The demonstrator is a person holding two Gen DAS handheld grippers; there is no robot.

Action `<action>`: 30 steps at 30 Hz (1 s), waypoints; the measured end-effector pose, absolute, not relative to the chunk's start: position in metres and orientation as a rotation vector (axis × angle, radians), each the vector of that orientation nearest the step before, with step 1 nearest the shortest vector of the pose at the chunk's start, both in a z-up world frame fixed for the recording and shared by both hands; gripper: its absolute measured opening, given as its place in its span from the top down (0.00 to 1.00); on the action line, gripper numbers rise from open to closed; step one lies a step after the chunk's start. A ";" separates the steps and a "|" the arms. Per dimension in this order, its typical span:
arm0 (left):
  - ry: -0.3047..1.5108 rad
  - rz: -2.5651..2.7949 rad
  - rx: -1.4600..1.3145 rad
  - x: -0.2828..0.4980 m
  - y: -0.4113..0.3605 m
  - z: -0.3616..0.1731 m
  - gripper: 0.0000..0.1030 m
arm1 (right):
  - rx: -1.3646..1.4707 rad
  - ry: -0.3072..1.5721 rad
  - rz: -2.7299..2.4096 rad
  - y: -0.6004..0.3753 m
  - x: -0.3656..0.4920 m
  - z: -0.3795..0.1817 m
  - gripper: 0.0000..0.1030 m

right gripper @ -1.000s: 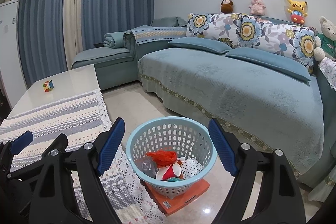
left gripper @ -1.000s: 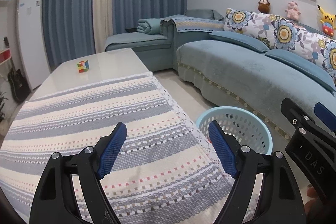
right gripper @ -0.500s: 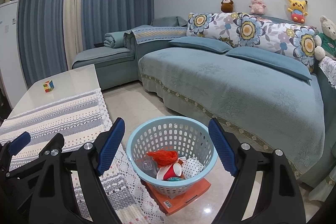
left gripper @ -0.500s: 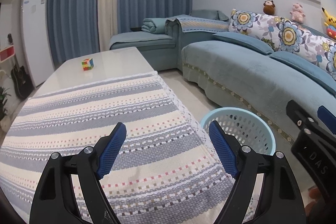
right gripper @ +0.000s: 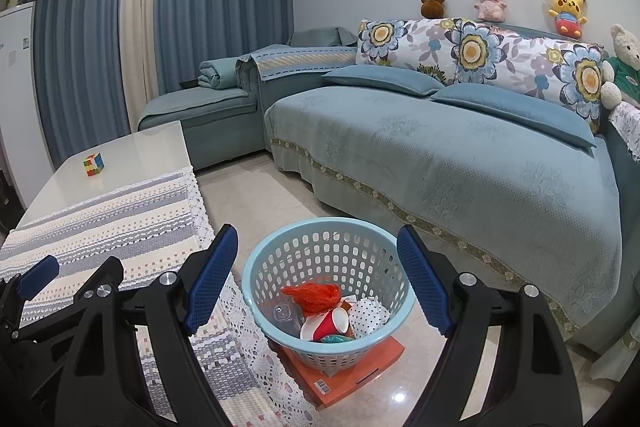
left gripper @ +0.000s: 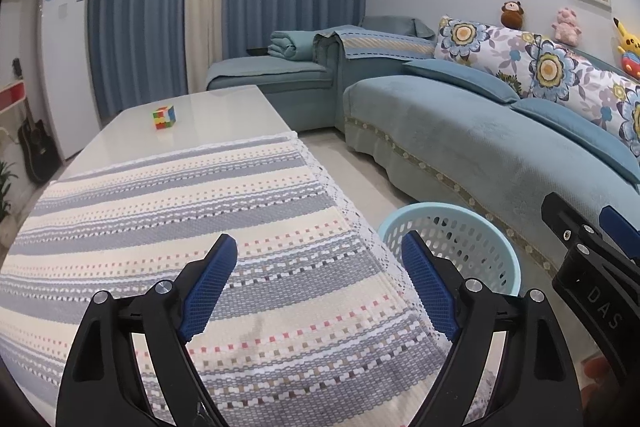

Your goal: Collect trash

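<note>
A light blue perforated basket (right gripper: 276,267) stands on the floor on an orange flat box (right gripper: 384,351), beside the table. It holds trash: a crumpled orange bag (right gripper: 314,295), a red paper cup (right gripper: 326,323), a dotted white cup (right gripper: 370,315) and a clear plastic piece (right gripper: 284,315). My right gripper (right gripper: 316,279) is open and empty, above the basket. My left gripper (left gripper: 318,287) is open and empty, over the striped tablecloth (left gripper: 160,219). The basket also shows in the left wrist view (left gripper: 472,239). The right gripper's body shows at the left wrist view's right edge (left gripper: 592,275).
A colourful puzzle cube (left gripper: 164,117) sits on the bare white far end of the table (left gripper: 224,115). A blue sofa (right gripper: 460,163) with floral cushions runs along the right. A white fridge (left gripper: 66,55) and a guitar (left gripper: 34,143) stand at the left.
My left gripper has risen and tilted slightly, so the table and basket sit lower in its view. The right gripper has barely moved. Both stay open.
</note>
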State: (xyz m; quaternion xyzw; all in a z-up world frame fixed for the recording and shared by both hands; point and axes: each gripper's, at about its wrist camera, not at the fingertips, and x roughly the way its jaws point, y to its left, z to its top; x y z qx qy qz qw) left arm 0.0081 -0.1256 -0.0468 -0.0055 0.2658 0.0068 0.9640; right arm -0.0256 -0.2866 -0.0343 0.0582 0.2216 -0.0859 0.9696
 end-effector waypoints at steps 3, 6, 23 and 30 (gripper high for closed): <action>0.538 0.014 -0.011 0.008 -0.125 -0.047 0.19 | 0.117 0.448 -0.174 -0.287 -0.025 -0.034 0.25; 0.538 0.014 -0.010 0.008 -0.125 -0.047 0.18 | 0.117 0.447 -0.175 -0.287 -0.025 -0.034 0.25; 0.541 0.015 0.004 0.006 -0.128 -0.046 0.15 | 0.119 0.450 -0.176 -0.286 -0.026 -0.035 0.25; 0.549 0.018 0.003 0.007 -0.129 -0.047 0.14 | 0.123 0.453 -0.179 -0.286 -0.025 -0.035 0.25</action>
